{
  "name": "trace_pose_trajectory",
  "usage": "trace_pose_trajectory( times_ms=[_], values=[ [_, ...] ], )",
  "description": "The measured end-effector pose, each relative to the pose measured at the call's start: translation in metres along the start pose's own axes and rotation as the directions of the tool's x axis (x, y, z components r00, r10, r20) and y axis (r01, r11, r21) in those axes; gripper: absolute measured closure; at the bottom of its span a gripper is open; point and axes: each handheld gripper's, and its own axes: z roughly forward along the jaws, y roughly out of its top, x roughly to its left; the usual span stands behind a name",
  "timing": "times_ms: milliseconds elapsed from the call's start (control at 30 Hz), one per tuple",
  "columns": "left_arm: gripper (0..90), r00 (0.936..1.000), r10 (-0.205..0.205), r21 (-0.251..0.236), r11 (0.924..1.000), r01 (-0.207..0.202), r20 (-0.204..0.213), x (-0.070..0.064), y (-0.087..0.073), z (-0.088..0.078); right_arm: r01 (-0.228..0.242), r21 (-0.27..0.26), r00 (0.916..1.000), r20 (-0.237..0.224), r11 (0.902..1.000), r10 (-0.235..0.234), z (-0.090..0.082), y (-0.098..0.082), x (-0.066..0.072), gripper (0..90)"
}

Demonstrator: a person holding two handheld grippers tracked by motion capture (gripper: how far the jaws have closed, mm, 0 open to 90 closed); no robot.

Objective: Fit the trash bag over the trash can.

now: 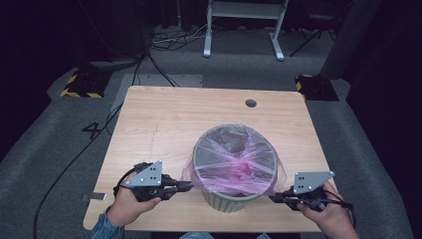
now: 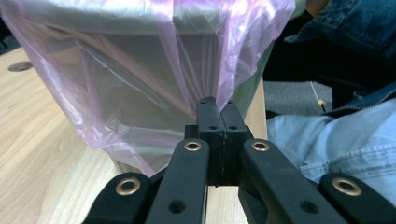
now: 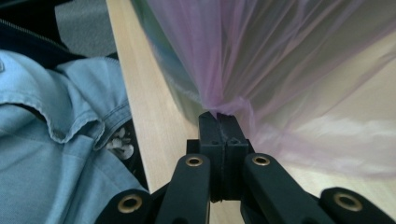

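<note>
bin (image 1: 234, 199) with pink bag (image 1: 234, 167) sits lower centre of frame on surface (image 1: 164, 124); left hand-held gripper (image 1: 188, 186) at bin's left, jaws clamped on bag film; right hand-held gripper (image 1: 272, 198) at lower right, pinching bag edge too

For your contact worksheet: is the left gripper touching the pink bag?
Touching. In the left gripper view, the left gripper has its jaws shut on a fold of the pink bag.

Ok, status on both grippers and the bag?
Left gripper and right gripper each shut on pink bag. Bag draped over bin rim. Nothing in the way.
</note>
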Motion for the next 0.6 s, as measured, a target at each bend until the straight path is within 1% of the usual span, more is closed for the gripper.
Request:
trace_pose_trajectory(
  times_ms=[100, 133, 167, 200, 233, 300, 333, 367, 400, 433, 467, 500, 533, 600],
  values=[
    [90.0, 0.9999, -0.009, 0.009, 0.9999, 0.009, 0.014, 0.001, -0.004, 0.004, 0.0, 0.028, 1.0, -0.009, 0.9996, 0.0, 0.009, -0.003, 0.0, 90.0],
    [90.0, 0.9999, -0.013, 0.028, 0.9995, 0.013, 0.009, 0.002, -0.006, 0.004, 0.001, 0.037, 1.0, -0.008, 0.9993, -0.001, 0.011, -0.004, 0.0, 90.0],
    [90.0, 0.9997, 0.001, 0.081, 0.9967, 0.001, -0.024, 0.003, -0.009, 0.005, 0.003, 0.076, 1.0, 0.008, 0.9971, -0.004, 0.014, -0.006, 0.0, 90.0],
    [90.0, 0.9994, -0.001, 0.111, 0.9938, 0.005, -0.036, 0.005, -0.014, 0.006, 0.011, 0.136, 0.999, 0.041, 0.9907, -0.017, 0.018, -0.009, 0.0, 90.0],
    [90.0, 0.999, -0.027, 0.116, 0.9927, 0.031, -0.035, 0.009, -0.021, 0.007, 0.007, 0.174, 0.9985, 0.053, 0.9848, -0.017, 0.023, -0.014, -0.002, 90.0],
    [90.0, 0.9968, -0.063, 0.109, 0.9918, 0.068, -0.05, 0.015, -0.032, 0.006, -0.02, 0.193, 0.9993, 0.035, 0.9809, 0.013, 0.033, -0.026, -0.005, 90.0],
    [90.0, 0.9959, -0.073, 0.097, 0.9922, 0.078, -0.052, 0.017, -0.035, 0.005, -0.024, 0.2, 0.9989, 0.045, 0.9796, 0.015, 0.036, -0.031, -0.006, 90.0],
    [90.0, 0.9956, -0.077, 0.09, 0.9927, 0.081, -0.053, 0.017, -0.035, 0.004, -0.022, 0.189, 0.998, 0.062, 0.9817, 0.01, 0.035, -0.032, -0.005, 90.0],
    [90.0, 0.9962, -0.068, 0.088, 0.9935, 0.072, -0.055, 0.015, -0.034, 0.003, -0.027, 0.162, 0.9973, 0.071, 0.9864, 0.015, 0.034, -0.032, -0.004, 90.0],
    [90.0, 0.9969, -0.057, 0.086, 0.9944, 0.062, -0.055, 0.014, -0.032, 0.003, -0.024, 0.112, 0.9973, 0.072, 0.9934, 0.016, 0.027, -0.029, -0.001, 84.7],
    [90.0, 0.9976, -0.048, 0.082, 0.9953, 0.052, -0.05, 0.011, -0.029, 0.003, -0.022, 0.075, 0.9965, 0.082, 0.997, 0.016, 0.021, -0.026, 0.002, 77.3],
    [90.0, 0.9983, -0.038, 0.075, 0.9964, 0.041, -0.045, 0.009, -0.026, 0.003, -0.019, 0.035, 0.9945, 0.104, 0.9992, 0.015, 0.014, -0.023, 0.005, 67.6],
    [90.0, 0.9987, -0.031, 0.069, 0.997, 0.034, -0.041, 0.007, -0.024, 0.003, -0.026, -0.002, 0.9917, 0.126, 0.9997, 0.026, 0.007, -0.021, 0.008, 61.9],
    [90.0, 0.9993, -0.013, 0.051, 0.9986, 0.015, -0.035, 0.003, -0.018, 0.002, -0.046, -0.048, 0.9882, 0.144, 0.9978, 0.052, -0.005, -0.02, 0.012, 50.7]
  ],
)
